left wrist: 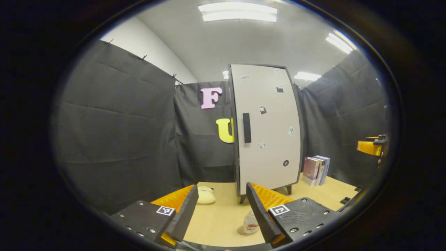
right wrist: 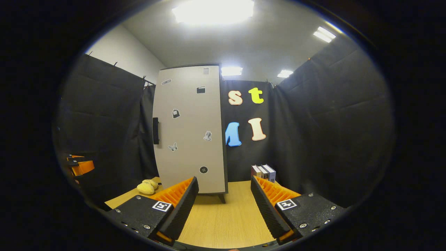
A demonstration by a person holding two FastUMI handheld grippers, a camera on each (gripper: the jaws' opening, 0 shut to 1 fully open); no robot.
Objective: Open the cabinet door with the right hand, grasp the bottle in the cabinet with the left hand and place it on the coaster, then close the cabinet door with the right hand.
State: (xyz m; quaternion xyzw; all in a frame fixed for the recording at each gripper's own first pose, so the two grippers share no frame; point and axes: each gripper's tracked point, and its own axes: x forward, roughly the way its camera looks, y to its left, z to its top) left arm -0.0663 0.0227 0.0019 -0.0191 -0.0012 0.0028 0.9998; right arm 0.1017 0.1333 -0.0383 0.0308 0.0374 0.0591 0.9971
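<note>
With the bottle [left wrist: 251,223] already standing on its coaster [left wrist: 245,230] on the desk [right wrist: 226,216] and the cabinet door [right wrist: 190,129] shut, keep each tool spread empty and back away cleanly.

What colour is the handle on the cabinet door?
Black handle on the pale grey cabinet door; clearest in the left gripper view.

Black cloth walls [right wrist: 324,132] enclose a booth around a pale wooden surface [right wrist: 226,219]. Above the walls, ceiling light panels [right wrist: 213,10] glow bright against a white ceiling [left wrist: 244,45]. A few upright books [right wrist: 263,173] stand on the surface against the cloth.
</note>
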